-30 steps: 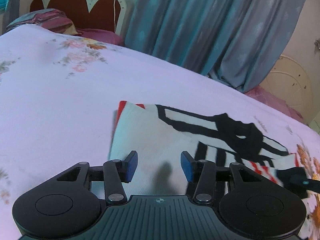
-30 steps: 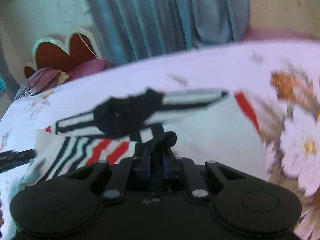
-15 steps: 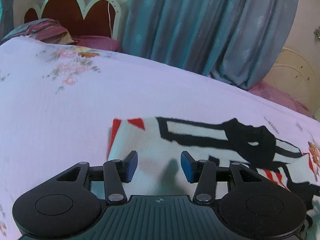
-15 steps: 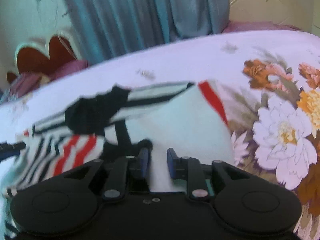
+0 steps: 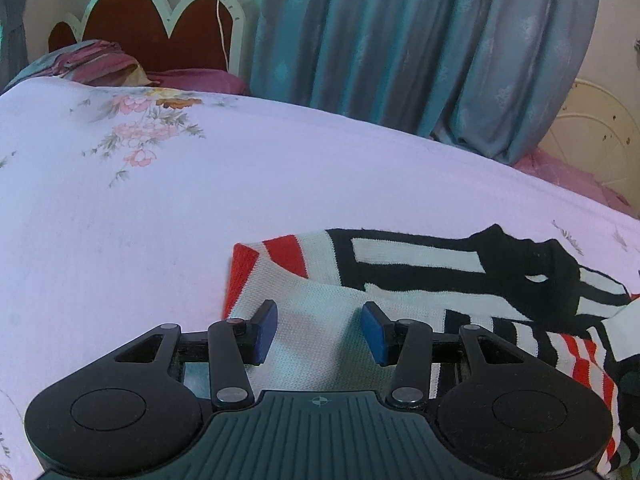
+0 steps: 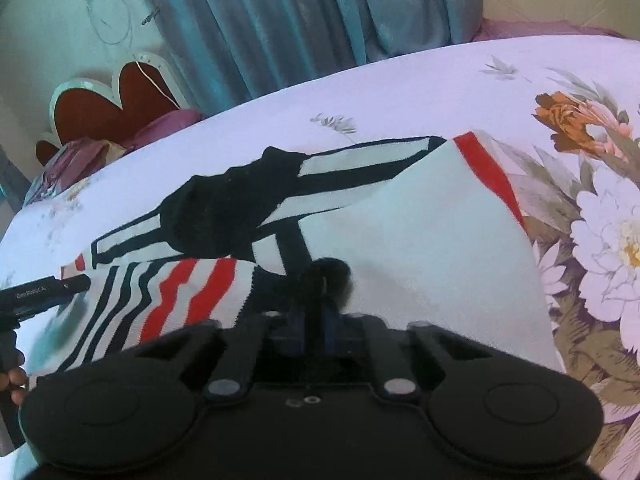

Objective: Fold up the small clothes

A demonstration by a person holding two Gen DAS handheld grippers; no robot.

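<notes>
A small knit garment, white with black and red stripes and a black collar, lies partly folded on the bed. It also shows in the right wrist view. My left gripper is open and empty, its blue pads just above the garment's white left part. My right gripper is shut on a black fold of the garment at its near edge. The left gripper's tip shows at the left edge of the right wrist view.
The bed has a white floral bedsheet with big flowers at the right. A red headboard and pillows stand at the far left. Blue curtains hang behind the bed.
My right gripper opened half a second ago and has shut again on the garment's black fold. My left gripper has stayed open and drawn back a little from the garment.
</notes>
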